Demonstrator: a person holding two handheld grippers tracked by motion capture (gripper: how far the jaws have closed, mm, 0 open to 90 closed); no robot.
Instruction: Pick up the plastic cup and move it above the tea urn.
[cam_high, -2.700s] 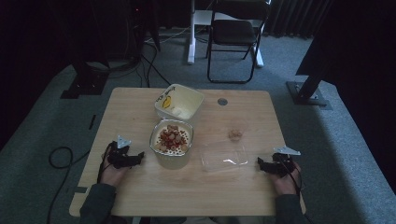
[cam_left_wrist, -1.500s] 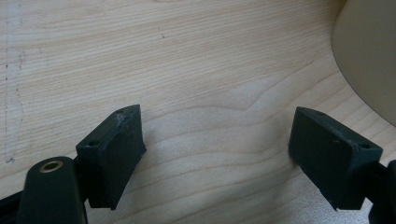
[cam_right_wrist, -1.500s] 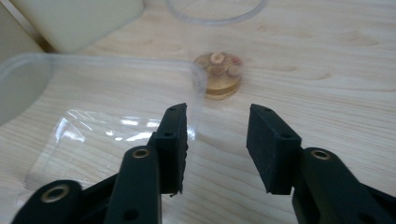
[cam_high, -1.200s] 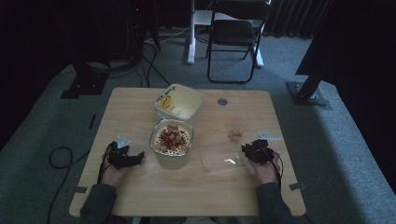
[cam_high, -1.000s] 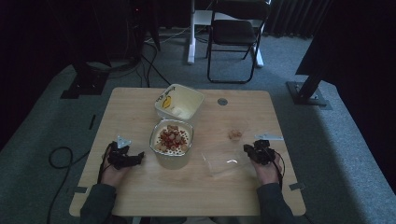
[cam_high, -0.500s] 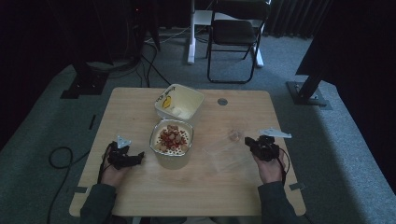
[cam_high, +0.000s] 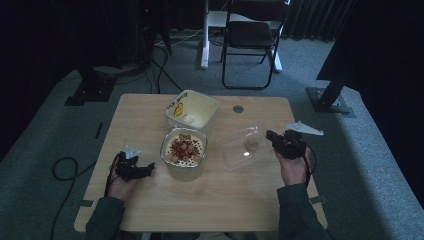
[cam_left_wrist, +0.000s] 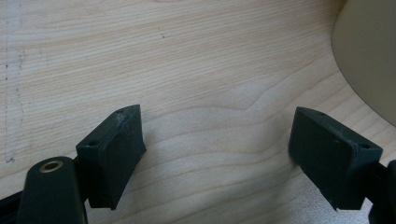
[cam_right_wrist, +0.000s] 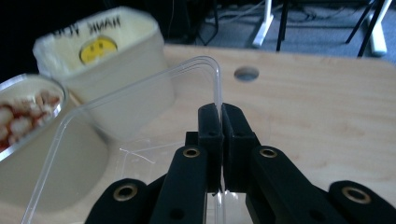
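Observation:
A clear plastic lid (cam_high: 245, 147) hangs tilted above the table, right of centre. My right gripper (cam_high: 272, 136) is shut on its right edge. In the right gripper view the black jaws (cam_right_wrist: 219, 112) pinch the clear rim of the lid (cam_right_wrist: 205, 59), which curves away to the left. A round container (cam_high: 183, 150) with red and pale food pieces stands at the table's middle. My left gripper (cam_high: 147, 167) rests low by the table to its left, open, nothing between its fingers (cam_left_wrist: 217, 126), with the container's pale wall (cam_left_wrist: 373, 56) just beyond the right jaw.
A cream square tub (cam_high: 192, 107) with a yellow smiley label stands behind the round container, also close on the left as the tub (cam_right_wrist: 102, 51). A cable hole (cam_high: 238, 108) sits at the table's far side. A chair (cam_high: 252, 35) stands beyond the table.
My right gripper came in from the table's right edge, shut on the lid's edge and lifted it off the table, tilted. The left gripper has stayed where it was.

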